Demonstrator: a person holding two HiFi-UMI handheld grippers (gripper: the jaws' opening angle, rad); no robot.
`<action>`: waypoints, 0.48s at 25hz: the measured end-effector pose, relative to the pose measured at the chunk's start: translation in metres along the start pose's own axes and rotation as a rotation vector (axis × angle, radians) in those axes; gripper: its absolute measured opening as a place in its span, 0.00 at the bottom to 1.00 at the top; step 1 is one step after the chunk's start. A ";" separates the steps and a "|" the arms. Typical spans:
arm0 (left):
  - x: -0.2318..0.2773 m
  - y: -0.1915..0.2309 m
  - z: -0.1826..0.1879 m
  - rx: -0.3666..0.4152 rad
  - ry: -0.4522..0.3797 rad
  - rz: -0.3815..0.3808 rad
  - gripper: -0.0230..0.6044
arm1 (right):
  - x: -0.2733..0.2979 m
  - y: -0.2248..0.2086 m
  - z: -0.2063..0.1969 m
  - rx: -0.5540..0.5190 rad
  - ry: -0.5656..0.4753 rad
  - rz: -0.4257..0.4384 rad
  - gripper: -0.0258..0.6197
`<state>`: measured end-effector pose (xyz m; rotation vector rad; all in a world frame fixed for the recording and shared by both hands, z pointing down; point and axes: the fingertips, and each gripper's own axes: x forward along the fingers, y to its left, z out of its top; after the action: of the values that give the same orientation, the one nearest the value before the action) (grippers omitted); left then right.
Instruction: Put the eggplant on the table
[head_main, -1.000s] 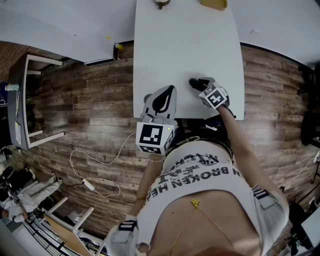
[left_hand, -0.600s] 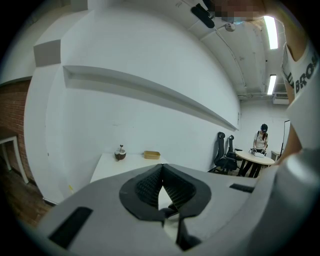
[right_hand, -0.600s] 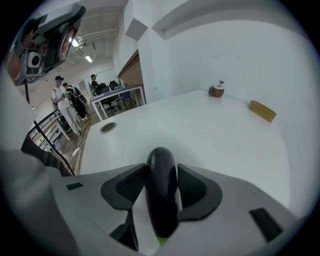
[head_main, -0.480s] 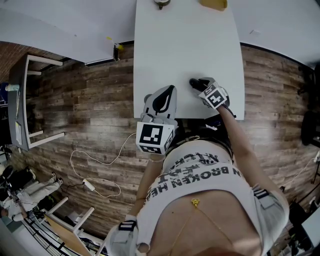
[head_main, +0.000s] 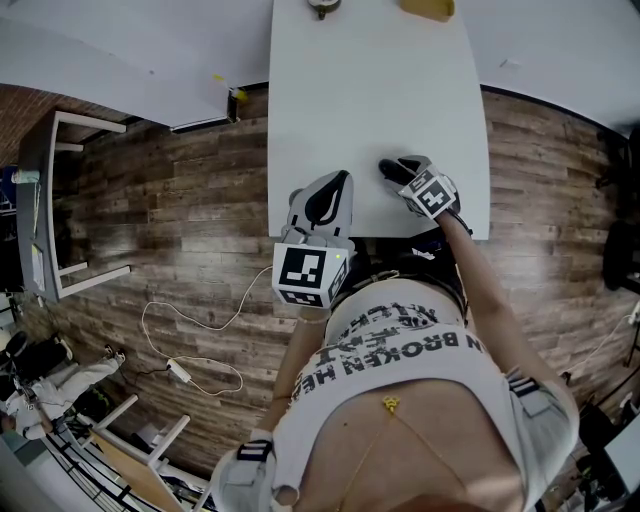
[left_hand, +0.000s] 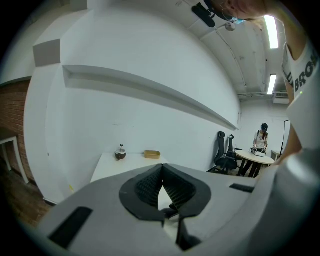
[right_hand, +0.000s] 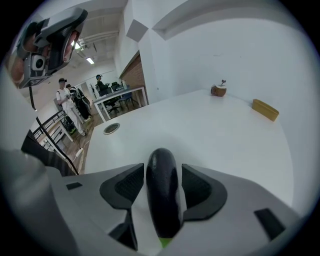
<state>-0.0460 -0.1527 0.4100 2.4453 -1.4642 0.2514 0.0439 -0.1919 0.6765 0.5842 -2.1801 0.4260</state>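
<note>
Jaws on our right gripper (right_hand: 162, 169) have just been opening and now stand wide. The eggplant (right_hand: 161, 195) lies lengthwise between the pads, with a slim gap showing on its right side. It rests on the white table (right_hand: 215, 130), near the edge closest to us. Our left gripper (left_hand: 161, 174) hovers to the left of it over that same edge, its jaws closed together on nothing.

The left gripper (head_main: 338, 185) is pointing nearly level, jaws resting together with nothing between them. The right gripper (head_main: 392, 168) is tilting steeply downward. Its jaws are just opening, sitting loosely around the eggplant (right_hand: 161, 192).
</note>
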 end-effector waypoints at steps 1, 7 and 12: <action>0.000 0.000 0.001 0.000 0.000 -0.001 0.05 | 0.000 0.001 0.001 -0.002 0.000 0.006 0.37; -0.001 0.002 0.001 0.001 0.000 -0.006 0.05 | -0.003 0.006 0.007 -0.022 0.003 0.028 0.40; 0.000 0.003 0.001 0.001 -0.003 -0.005 0.05 | -0.003 0.005 0.006 -0.025 0.004 0.028 0.40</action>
<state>-0.0490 -0.1547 0.4093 2.4513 -1.4589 0.2473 0.0395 -0.1900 0.6698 0.5392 -2.1888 0.4139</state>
